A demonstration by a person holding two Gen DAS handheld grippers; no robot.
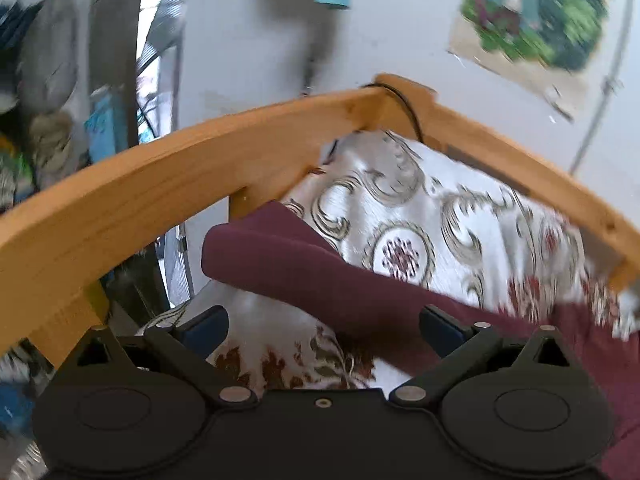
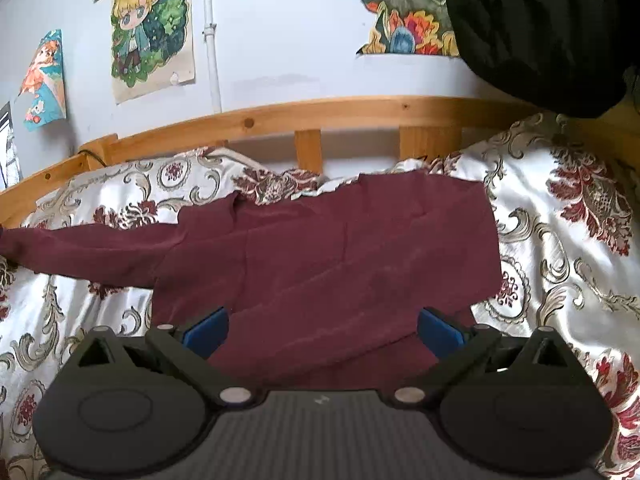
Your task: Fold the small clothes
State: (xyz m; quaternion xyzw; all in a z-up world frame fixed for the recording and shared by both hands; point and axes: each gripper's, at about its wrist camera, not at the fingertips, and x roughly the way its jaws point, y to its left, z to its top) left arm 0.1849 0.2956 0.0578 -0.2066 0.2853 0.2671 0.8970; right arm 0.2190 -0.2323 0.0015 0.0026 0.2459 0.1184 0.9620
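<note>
the maroon garment [image 2: 320, 256] is lying spread on the patterned bedspread [image 2: 560, 240], its body flat in the middle of the bed and one long sleeve [image 2: 80, 248] stretching away toward the left edge of the right wrist view. the right gripper [image 2: 322, 330] is hovering just over the near edge of the garment with its jaws spread wide, the blue pads [image 2: 206, 332] sitting apart and nothing pinched between them (cloth is only showing in the gap). the left gripper [image 1: 324, 330] is also standing with its jaws wide apart and empty, pointing down toward the corner of the bed, where the end of the maroon sleeve [image 1: 304, 264] is lying folded over the bedspread [image 1: 420, 216] just ahead of its pads. the wooden bed rail [image 1: 160, 184] is curving around that corner, with a thin black cable [image 1: 404, 104] looping over its post. cartoon posters [image 2: 150, 28] are hanging on the pale wall [image 2: 280, 32] behind the bed, and a dark bundle of black fabric [image 2: 532, 28] is sitting at the upper right.
</note>
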